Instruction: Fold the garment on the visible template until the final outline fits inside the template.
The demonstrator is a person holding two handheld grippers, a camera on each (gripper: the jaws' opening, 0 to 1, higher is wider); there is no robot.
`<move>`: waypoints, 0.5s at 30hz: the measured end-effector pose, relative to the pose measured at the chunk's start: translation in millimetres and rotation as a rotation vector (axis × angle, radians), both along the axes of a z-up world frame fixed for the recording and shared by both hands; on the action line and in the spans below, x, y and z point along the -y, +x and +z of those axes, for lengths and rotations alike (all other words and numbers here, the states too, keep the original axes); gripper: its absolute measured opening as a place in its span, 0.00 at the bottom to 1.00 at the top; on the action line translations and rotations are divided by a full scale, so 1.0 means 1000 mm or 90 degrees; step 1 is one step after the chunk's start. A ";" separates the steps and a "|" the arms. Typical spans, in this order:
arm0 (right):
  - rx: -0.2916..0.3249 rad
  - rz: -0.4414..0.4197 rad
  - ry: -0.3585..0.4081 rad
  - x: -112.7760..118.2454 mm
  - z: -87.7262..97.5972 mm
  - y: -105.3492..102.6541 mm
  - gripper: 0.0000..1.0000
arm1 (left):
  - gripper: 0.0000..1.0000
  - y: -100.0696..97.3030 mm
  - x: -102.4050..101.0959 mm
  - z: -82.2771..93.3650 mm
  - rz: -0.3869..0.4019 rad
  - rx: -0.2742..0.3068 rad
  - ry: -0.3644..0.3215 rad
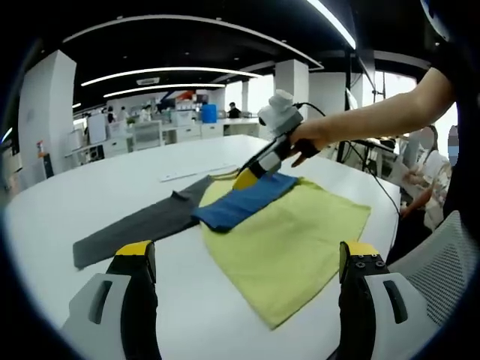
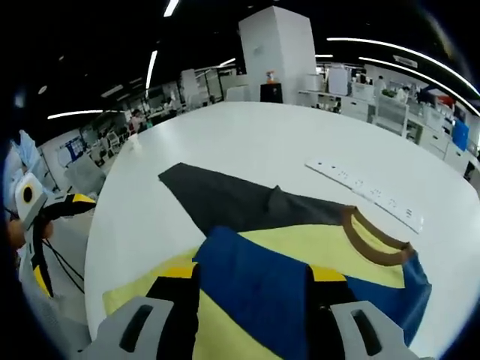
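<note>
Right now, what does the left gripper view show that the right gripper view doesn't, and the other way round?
The left gripper view alone shows a person's hand holding the right claw over the shirt, and the shirt's whole yellow body. The right gripper view alone shows the brown collar and a white strip lying on the table beyond it. Both show the white table, the grey sleeve spread flat, and the blue sleeve folded across the yellow body.
</note>
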State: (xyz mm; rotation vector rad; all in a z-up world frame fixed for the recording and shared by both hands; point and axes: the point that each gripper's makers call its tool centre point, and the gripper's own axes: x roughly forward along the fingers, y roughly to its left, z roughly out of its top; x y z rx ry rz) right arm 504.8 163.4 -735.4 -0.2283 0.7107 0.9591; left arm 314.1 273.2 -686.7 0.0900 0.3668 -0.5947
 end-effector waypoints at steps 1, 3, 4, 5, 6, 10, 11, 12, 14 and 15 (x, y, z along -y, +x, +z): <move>0.000 -0.003 -0.002 0.004 0.000 0.001 0.59 | 0.99 0.000 0.000 0.000 0.001 0.000 -0.002; 0.000 -0.015 -0.008 0.016 0.000 0.004 0.63 | 0.99 0.000 -0.002 -0.001 0.005 -0.002 0.002; 0.005 -0.019 -0.009 0.023 0.001 0.006 0.64 | 0.99 0.000 -0.002 -0.001 0.004 -0.003 0.003; 0.005 -0.022 -0.010 0.028 0.001 0.006 0.65 | 0.99 0.000 -0.002 -0.001 0.006 -0.002 0.002; 0.004 -0.025 -0.012 0.034 0.001 0.006 0.66 | 0.99 0.001 -0.003 -0.001 0.006 -0.001 0.001; 0.008 -0.035 -0.024 0.056 0.000 0.007 0.68 | 0.99 0.001 -0.002 -0.001 0.008 -0.001 0.002; 0.004 -0.041 -0.029 0.064 -0.002 0.007 0.67 | 0.99 0.002 -0.001 -0.001 0.009 -0.003 0.001; 0.005 -0.043 -0.031 0.068 -0.002 0.006 0.67 | 0.99 0.002 -0.002 -0.002 0.009 -0.004 0.001; 0.002 -0.051 -0.033 0.078 -0.003 0.006 0.67 | 0.99 0.003 -0.002 -0.003 0.008 -0.004 0.002; 0.002 -0.056 -0.031 0.084 -0.002 0.005 0.67 | 0.99 0.004 -0.002 -0.003 0.008 -0.004 0.001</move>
